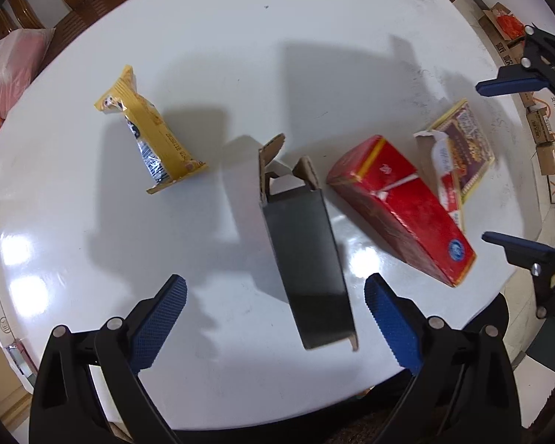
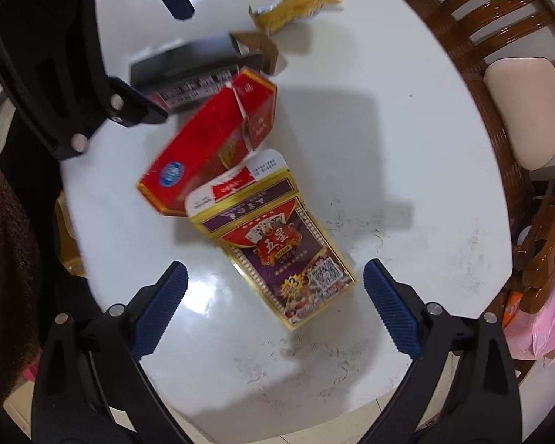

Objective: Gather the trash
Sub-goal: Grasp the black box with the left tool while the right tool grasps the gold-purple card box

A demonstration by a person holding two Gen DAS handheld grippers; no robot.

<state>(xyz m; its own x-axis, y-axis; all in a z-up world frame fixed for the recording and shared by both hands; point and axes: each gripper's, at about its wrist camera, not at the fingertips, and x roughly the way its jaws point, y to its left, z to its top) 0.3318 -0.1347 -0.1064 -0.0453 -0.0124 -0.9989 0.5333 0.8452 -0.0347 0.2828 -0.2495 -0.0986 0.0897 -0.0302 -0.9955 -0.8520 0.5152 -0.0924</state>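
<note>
Table (image 1: pixel 211 55), four trash items: yellow wrapper (image 1: pixel 148 137) at 10 o'clock, black box (image 1: pixel 307 262) centre, red box (image 1: pixel 399 211) and purple pack (image 2: pixel 277 244) at 3 o'clock. Left tool (image 1: pixel 275 318) wide, straddling the black box; right tool (image 2: pixel 275 310) wide over the purple pack, each likely lined up for pickup.

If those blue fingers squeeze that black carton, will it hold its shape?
Probably not well. The black carton has open flaps, so it looks empty and light; its thin cardboard walls may buckle. Lying flat on the glossy table, it might slide.

Glossy white table (image 1: pixel 211 59); matt black cardboard box (image 1: pixel 307 259); shiny foil wrapper (image 1: pixel 148 137).
</note>
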